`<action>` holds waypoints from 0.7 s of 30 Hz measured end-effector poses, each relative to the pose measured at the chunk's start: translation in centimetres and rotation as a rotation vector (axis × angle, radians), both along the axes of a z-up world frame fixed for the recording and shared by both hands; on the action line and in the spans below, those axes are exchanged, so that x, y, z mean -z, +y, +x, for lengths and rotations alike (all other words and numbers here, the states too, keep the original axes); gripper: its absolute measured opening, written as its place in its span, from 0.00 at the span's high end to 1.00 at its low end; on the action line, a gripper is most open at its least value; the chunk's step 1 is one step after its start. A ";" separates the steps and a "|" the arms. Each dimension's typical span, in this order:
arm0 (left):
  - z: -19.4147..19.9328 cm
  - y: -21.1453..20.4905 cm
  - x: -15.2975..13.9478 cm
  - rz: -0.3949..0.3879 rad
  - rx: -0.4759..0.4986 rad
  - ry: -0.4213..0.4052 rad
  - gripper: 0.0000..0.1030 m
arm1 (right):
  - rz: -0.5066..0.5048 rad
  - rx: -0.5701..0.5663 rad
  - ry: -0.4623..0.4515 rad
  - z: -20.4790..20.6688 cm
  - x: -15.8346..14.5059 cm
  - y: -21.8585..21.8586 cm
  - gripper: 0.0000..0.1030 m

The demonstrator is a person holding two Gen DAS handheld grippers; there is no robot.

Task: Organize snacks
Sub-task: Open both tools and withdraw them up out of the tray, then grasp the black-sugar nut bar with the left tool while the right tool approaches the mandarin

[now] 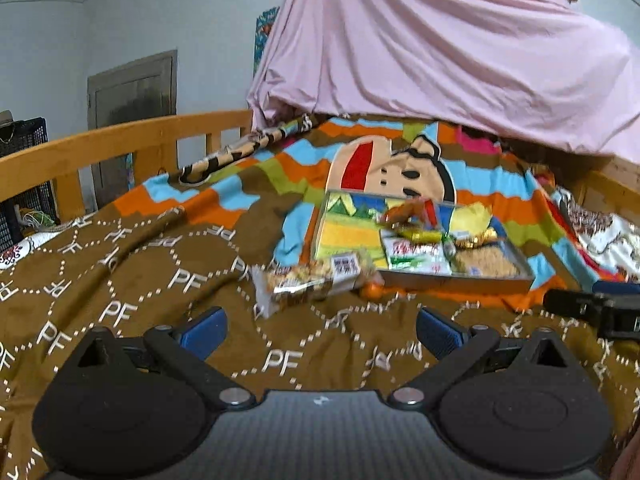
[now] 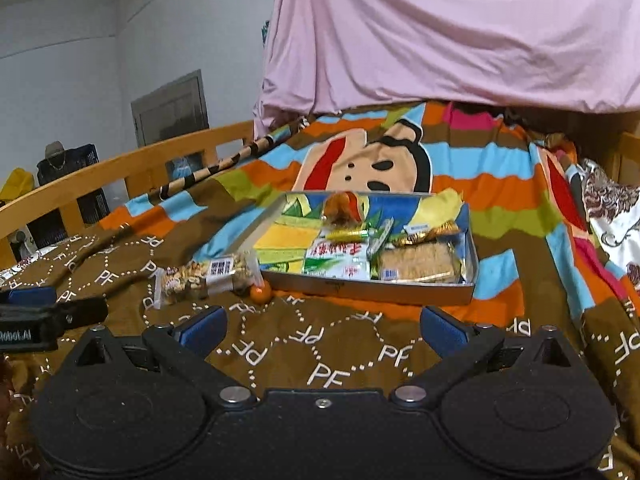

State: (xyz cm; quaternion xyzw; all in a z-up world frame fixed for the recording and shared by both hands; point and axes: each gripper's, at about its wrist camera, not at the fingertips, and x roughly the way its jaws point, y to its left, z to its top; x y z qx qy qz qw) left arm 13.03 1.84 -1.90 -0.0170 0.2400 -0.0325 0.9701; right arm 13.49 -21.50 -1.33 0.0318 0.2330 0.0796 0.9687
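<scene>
Blue-padded fingers [image 1: 204, 326] of the left hand-held gripper [image 1: 320, 330] spread wide over the brown blanket [image 1: 120, 280], with nothing between them; the right hand-held gripper [image 2: 322, 330] hangs beside it in the same posture, jaws apart and empty. Each device shows at the edge of the other's view, so the two sit side by side, low over the bed and facing the snacks.

Ahead lies a shallow metal tray [image 2: 372, 290], set flat on the striped cartoon part of the bedspread. It already holds several packets: a green-and-white packet [image 2: 340, 262] at its near edge, a clear-wrapped biscuit pack [image 2: 420, 266] at its near right corner, a yellow-green wrapped sweet [image 2: 348, 234] and a reddish bag [image 2: 340, 206] farther back. The tray's left portion is bare, showing its printed lining, which leaves room for more.

Two items remain outside it. A nut bar in a clear wrapper [image 1: 312, 282] lies on the blanket just beside the tray's near left corner, and a small orange ball-shaped item [image 2: 260, 293], whose nature cannot be told, lies between bar and tray.

Judging by this layout, the sorting is mostly done, and the bar is probably next. It lies closer to the left gripper's line, flat and crosswise, so its wrapper offers a narrow side to pinch. Soft bedding beneath may let the bar sink under pressure.

A pink sheet [image 1: 440, 60] hangs behind, and a wooden bed rail [image 1: 120, 136] runs along the left.
</scene>
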 end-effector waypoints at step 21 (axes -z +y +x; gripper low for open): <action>4.3 0.4 1.0 0.151 0.123 0.059 0.00 | 0.000 -0.016 0.107 2.9 1.8 0.9 0.01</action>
